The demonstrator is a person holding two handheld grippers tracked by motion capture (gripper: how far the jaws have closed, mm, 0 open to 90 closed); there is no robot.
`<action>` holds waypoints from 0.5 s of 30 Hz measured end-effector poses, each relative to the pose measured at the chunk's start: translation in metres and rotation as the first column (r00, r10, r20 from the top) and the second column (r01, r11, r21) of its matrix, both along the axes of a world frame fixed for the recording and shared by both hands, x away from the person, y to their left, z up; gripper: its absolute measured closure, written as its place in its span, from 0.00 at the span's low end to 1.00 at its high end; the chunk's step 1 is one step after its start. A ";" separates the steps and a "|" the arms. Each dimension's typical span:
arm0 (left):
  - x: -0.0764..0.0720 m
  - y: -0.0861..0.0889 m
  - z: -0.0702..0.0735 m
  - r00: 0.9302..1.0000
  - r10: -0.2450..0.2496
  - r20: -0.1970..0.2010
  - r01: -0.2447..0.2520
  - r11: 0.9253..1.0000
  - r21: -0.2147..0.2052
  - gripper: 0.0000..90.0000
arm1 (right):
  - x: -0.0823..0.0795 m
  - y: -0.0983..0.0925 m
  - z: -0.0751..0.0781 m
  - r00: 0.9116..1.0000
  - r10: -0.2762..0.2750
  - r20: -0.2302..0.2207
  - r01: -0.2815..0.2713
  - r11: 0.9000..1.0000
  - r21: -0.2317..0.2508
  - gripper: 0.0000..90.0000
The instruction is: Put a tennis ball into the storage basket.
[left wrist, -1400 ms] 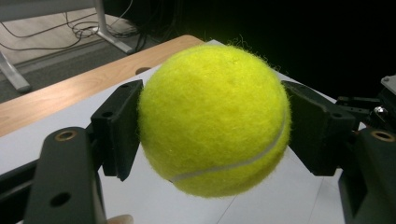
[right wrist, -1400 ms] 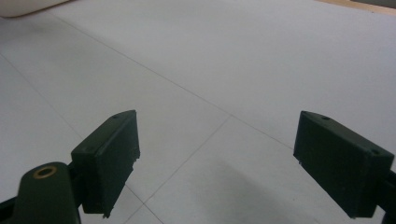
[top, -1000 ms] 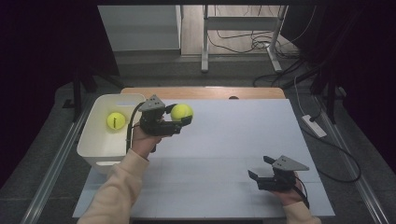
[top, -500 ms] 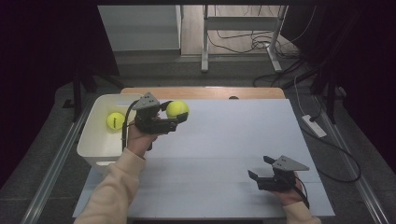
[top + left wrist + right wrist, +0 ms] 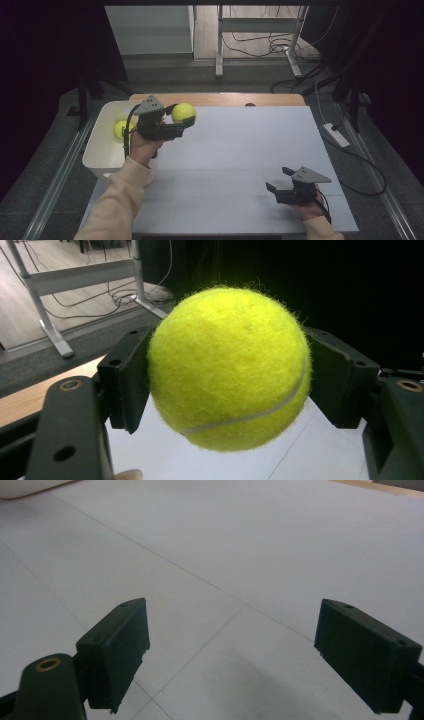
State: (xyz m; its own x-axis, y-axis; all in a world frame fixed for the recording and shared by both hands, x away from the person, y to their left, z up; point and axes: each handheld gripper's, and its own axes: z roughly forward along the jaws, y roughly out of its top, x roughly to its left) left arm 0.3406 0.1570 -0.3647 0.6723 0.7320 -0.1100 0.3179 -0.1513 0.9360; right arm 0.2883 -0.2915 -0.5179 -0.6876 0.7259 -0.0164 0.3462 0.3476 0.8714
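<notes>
1. So the left tool (image 5: pixel 186 120) is carrying a tennis ball (image 5: pixel 183 112), and over the last second it has drifted toward the person's left, closer to the white bin (image 5: pixel 102 150). A second ago the ball hung further out over the worktop (image 5: pixel 240 150); now the tool's body sits right over the bin's near edge, with the ball just off the rim on the worktop side.
2. What that says to me: the ball is probably headed for the bin. A second tennis ball (image 5: pixel 120 129) already sits in there, just behind the tool's body, so this looks like a sorting job midway through. The drop isn't done yet, since the jaws are clamped on the ball from both sides.
3. The right tool (image 5: pixel 277 189) hasn't budged. It rests low near the person's edge of the worktop, jaws spread wide with nothing between them, well apart from all the action.
4. Textures: in the left gripper view the held ball (image 5: pixel 230 367) is super fuzzy, bright yellow-green felt with a pale curved seam running round its lower half. It's round and springy-looking, so the flat black pads (image 5: pixel 125 385) only touch it at its sides.
5. The worktop is a smooth matte sheet, pale grey-white, with faint thin lines. The bin looks like glossy white plastic with rounded corners.
</notes>
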 end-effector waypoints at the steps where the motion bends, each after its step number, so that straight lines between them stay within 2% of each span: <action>1: 0.000 0.001 0.000 1.000 0.003 0.000 -0.003 1.000 -0.002 0.30 | 0.000 0.000 0.000 1.000 0.000 0.000 0.000 1.000 0.000 0.16; 15: 0.002 0.018 0.002 0.998 0.056 0.001 -0.056 0.998 -0.005 0.30 | 0.000 0.000 0.000 1.000 -0.001 0.002 0.001 1.000 0.002 0.16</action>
